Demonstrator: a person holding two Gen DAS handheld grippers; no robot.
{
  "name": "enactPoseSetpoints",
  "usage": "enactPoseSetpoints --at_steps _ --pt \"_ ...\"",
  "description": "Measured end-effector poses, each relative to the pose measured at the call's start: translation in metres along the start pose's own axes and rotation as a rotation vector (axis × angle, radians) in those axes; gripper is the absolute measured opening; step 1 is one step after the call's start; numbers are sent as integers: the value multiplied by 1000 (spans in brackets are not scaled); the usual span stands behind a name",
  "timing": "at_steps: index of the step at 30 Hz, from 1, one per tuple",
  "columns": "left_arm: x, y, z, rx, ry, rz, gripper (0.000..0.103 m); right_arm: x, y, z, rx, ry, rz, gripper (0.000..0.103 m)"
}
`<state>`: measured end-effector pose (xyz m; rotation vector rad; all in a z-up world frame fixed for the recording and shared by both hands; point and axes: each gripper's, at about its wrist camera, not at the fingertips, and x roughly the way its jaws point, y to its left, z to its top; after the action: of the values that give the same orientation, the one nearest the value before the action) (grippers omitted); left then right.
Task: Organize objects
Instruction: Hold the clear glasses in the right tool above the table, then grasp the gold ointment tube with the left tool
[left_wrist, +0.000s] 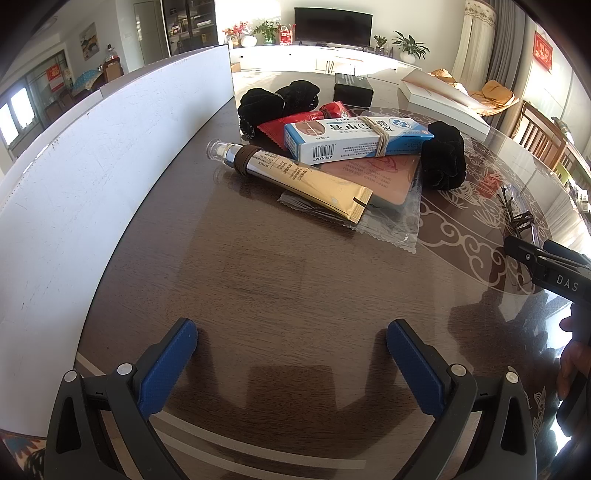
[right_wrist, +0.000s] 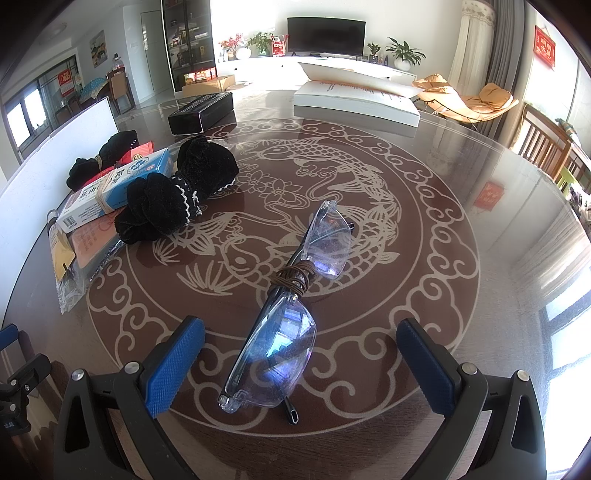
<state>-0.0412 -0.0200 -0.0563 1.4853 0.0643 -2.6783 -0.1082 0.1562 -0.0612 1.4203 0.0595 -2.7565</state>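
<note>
1. Right wrist view is showing the right gripper (right_wrist: 301, 365) standing with its blue pads spread wide and holding nothing, while a pair of clear glasses (right_wrist: 280, 332) is lying between them on the table, its middle wound with a brown cord (right_wrist: 293, 277).
2. Left wrist view is showing the left gripper (left_wrist: 291, 365) likewise gaping and empty, hovering over bare wood, well apart from the pile ahead of it.
3. That pile is sitting near a white board (left_wrist: 92, 166): a gold tube (left_wrist: 295, 177) is resting on a clear-wrapped pink packet (left_wrist: 373, 181), with a blue-and-white box (left_wrist: 354, 138) bound by a rubber band, a red sachet (left_wrist: 291, 123) and black scrunchies (left_wrist: 443, 155) around it.
4. Judging by looks, the glasses are going to be light, stiff and fragile, with slick lenses that scratch; the cord-wrapped bridge is looking like the safest place to pinch, since the cord should give grip and spare the lenses.
5. The table (right_wrist: 443, 258) is carrying a glossy glass top over a carp pattern, so things are likely to slide when nudged.
6. Sunlight is pouring into a living room beyond, with a television (right_wrist: 327, 35), potted plants and an orange lounge chair (right_wrist: 476, 103).
</note>
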Motion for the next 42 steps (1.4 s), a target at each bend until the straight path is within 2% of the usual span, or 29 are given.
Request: enactPoseSetpoints --at_steps 10,15,17,20,25,28,30,31,36,39,42 --pt "-1 4 1 -13 13 -20 103 0 0 0 0 0 0 103" --pt "-9 37 0 -195 -21 -242 103 0 0 0 0 0 0 103" --pt "-9 48 2 -261 -26 -290 103 0 0 0 0 0 -1 103" --pt "-7 54 13 -305 -37 -324 103 0 0 0 -1 -1 -1 103" --pt "18 43 63 -322 -30 -228 103 0 0 0 -1 -1 -2 103" --pt "46 35 89 -301 7 -111 103 0 0 0 0 -1 -1 103" --pt "54 31 96 -249 11 -16 103 0 -1 0 0 -1 -1 103" --pt "55 30 97 -216 14 4 103 0 -1 0 1 -1 0 103" --pt "37 47 62 -80 28 49 103 0 0 0 0 -1 -1 103" --pt "28 60 47 -57 39 15 103 0 0 0 -3 -3 -5 103" --pt "29 61 55 -84 50 -44 103 0 0 0 -2 -3 -4 103"
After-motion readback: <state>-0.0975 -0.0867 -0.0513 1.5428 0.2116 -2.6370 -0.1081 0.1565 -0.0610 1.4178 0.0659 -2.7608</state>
